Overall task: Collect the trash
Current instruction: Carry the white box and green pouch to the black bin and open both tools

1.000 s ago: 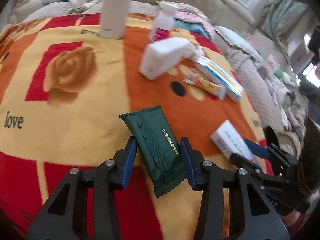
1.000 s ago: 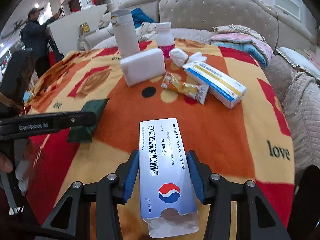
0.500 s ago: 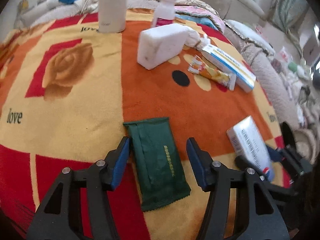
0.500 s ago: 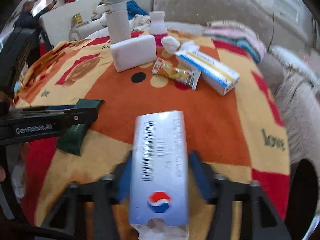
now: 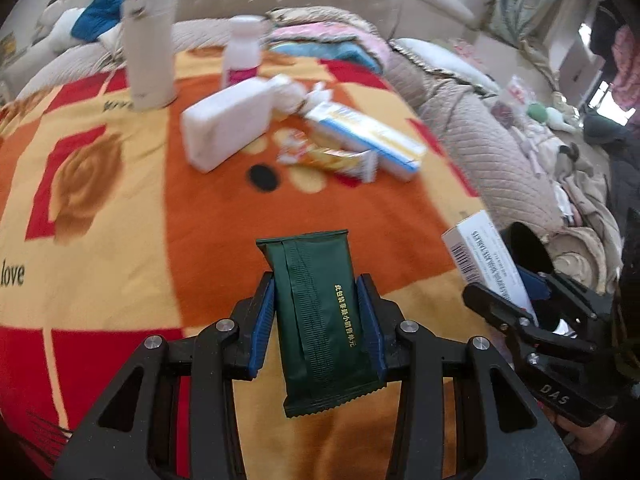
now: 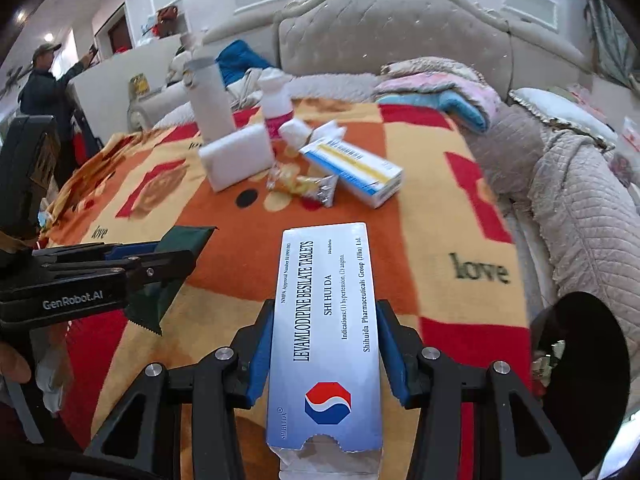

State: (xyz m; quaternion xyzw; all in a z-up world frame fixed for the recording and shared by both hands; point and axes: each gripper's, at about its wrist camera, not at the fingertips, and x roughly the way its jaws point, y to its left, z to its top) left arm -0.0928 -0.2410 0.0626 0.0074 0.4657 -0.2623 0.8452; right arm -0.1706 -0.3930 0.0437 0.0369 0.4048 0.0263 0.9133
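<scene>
Jaws of the left gripper (image 5: 320, 300) are closing, blue pads pressing both long edges of a dark green wrapper (image 5: 320, 320) between them. Fingers of the right gripper (image 6: 324, 336) pinch a white tablet box (image 6: 326, 328), its far end jutting beyond the fingertips above the patterned blanket (image 6: 440, 216).
</scene>
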